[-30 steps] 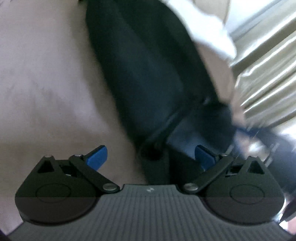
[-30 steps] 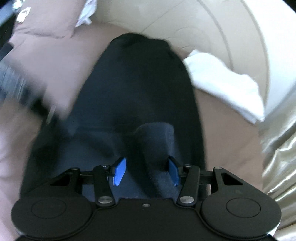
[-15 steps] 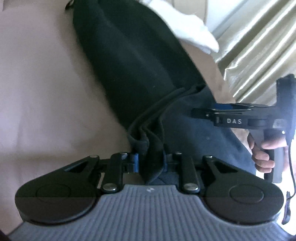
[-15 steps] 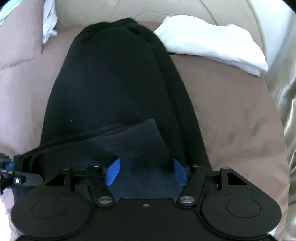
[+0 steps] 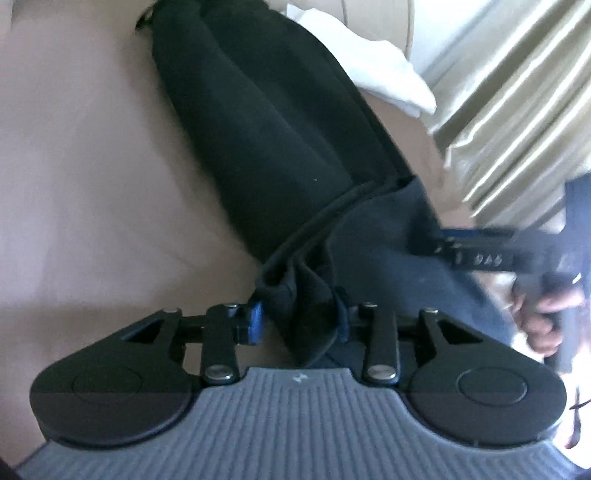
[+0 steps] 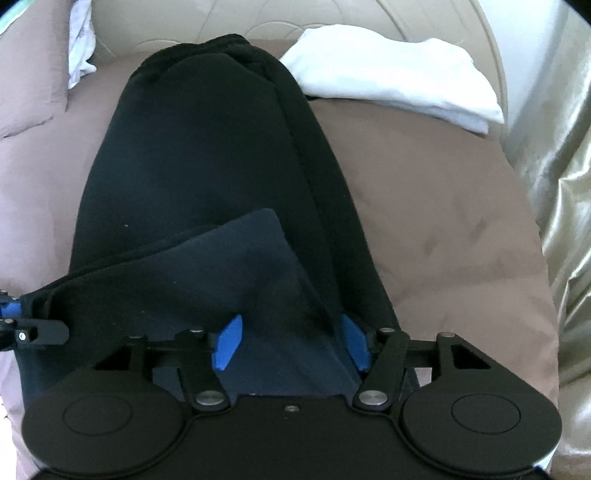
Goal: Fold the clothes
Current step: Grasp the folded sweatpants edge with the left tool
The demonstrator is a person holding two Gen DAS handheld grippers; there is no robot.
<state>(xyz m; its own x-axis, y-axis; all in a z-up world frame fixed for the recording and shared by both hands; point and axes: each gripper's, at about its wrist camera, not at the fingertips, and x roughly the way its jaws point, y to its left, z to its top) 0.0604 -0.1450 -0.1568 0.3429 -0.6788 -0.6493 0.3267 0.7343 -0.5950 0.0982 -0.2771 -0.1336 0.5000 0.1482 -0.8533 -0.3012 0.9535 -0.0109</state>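
The garment (image 6: 207,155) lies lengthwise on the bed (image 6: 443,240), running away from both claws toward the headboard (image 6: 258,26) behind it. Its near end is turned back over itself, the fold lying on the lower part. At the far right, just beside the garment's far end, a folded cloth (image 6: 399,85) lies on the bed. At the far left sits a pillow (image 6: 33,77). A curtain (image 6: 561,221) hangs along the bed's right edge. The left claw (image 5: 301,323) stands at the fold's left corner, the right claw (image 6: 291,341) at its right, fabric between the fingers of each
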